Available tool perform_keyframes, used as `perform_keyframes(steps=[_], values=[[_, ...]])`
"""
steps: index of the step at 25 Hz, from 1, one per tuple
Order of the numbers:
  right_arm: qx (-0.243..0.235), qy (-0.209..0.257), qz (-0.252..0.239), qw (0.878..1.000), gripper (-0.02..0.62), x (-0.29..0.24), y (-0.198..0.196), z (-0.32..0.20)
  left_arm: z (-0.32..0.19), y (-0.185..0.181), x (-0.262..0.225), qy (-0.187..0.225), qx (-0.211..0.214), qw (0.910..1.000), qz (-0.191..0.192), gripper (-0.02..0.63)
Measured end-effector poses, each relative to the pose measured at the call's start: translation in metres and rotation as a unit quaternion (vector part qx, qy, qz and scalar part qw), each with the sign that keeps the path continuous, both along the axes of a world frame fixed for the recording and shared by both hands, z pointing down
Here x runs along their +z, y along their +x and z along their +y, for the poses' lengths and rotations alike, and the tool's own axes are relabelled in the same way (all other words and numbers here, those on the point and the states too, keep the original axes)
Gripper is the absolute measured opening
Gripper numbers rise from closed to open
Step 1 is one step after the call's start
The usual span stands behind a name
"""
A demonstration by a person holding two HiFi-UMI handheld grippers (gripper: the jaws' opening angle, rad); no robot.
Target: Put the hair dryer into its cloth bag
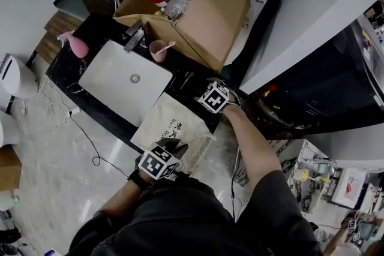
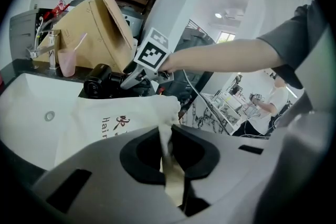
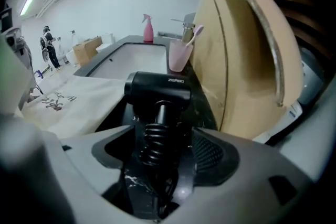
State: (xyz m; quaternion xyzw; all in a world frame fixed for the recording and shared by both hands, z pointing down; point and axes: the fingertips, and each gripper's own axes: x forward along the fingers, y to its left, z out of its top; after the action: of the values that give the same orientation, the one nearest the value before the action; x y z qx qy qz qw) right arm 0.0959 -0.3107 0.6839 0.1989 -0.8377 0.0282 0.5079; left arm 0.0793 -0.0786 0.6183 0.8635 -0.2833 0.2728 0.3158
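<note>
Left gripper (image 2: 165,136): jaws pinched together on a fold of the cloth bag (image 1: 171,126), at the bag's edge nearest the person. The cloth runs up between the pads and is held. The bag lies flat, just beside the sink (image 1: 123,78) on its near right side, partly over the counter edge, with its printed face up.

Right gripper (image 3: 161,132): jaws apart, straddling the tail end of the hair dryer (image 3: 157,93). The ribbed cord sleeve sits between them. A gap shows on both sides, so the pads look not yet pressed and nothing is gripped.

The dryer lies on the dark counter just right of the sink, beyond the bag. Its handle runs straight away from the right gripper, along the line the jaws point. The head sits crosswise at the far end, toward the sink's tap side.

Key relation: the dryer's long axis is in line with the right jaws, so closing would catch the cord end, not the handle body. The right gripper is the nearer one; the left is well apart from the dryer and busy with the bag.

The bag lies to the left of the dryer as the right gripper sees it. Likely next: grip, then carry toward the held edge. Whether the bag mouth is open, I cannot tell.
</note>
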Motion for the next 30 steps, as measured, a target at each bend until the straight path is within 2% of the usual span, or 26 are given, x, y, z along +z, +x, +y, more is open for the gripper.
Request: perform_keyframes(steps=[5,8,9,11,12,20,24,27,30], values=[[-0.013,-0.062,0.044,0.997,0.310,0.037,-0.009,0.000,0.002,-0.002,0.001,-0.007,0.003,1.0000,0.005,0.023],[-0.005,-0.090,0.070,0.993,0.308,0.047,-0.005,-0.004,0.002,-0.004,0.002,-0.010,0.003,0.9999,0.009,0.023],[-0.001,-0.100,0.074,0.992,0.304,0.048,-0.003,-0.005,0.002,-0.005,0.002,-0.011,0.003,0.9999,0.010,0.023],[0.000,-0.119,0.053,0.991,0.256,0.049,-0.008,-0.004,0.003,-0.006,0.003,-0.012,0.003,0.9998,0.013,0.023],[0.000,-0.123,0.045,0.991,0.252,0.048,-0.010,-0.004,0.003,-0.006,0.003,-0.013,0.003,0.9998,0.013,0.023],[0.005,-0.128,0.058,0.990,0.244,0.047,-0.011,-0.004,0.001,-0.008,0.003,-0.014,0.002,0.9998,0.014,0.023],[-0.001,-0.137,0.035,0.990,0.244,0.044,-0.019,0.003,-0.001,-0.009,0.003,-0.013,0.001,0.9998,0.014,0.023],[0.007,-0.137,0.050,0.989,0.244,0.040,-0.008,0.002,-0.005,-0.011,0.003,-0.014,-0.003,0.9998,0.016,0.023],[0.015,-0.146,0.036,0.989,0.244,0.032,0.000,0.008,-0.008,-0.012,0.004,-0.016,-0.006,0.9997,0.019,0.023]])
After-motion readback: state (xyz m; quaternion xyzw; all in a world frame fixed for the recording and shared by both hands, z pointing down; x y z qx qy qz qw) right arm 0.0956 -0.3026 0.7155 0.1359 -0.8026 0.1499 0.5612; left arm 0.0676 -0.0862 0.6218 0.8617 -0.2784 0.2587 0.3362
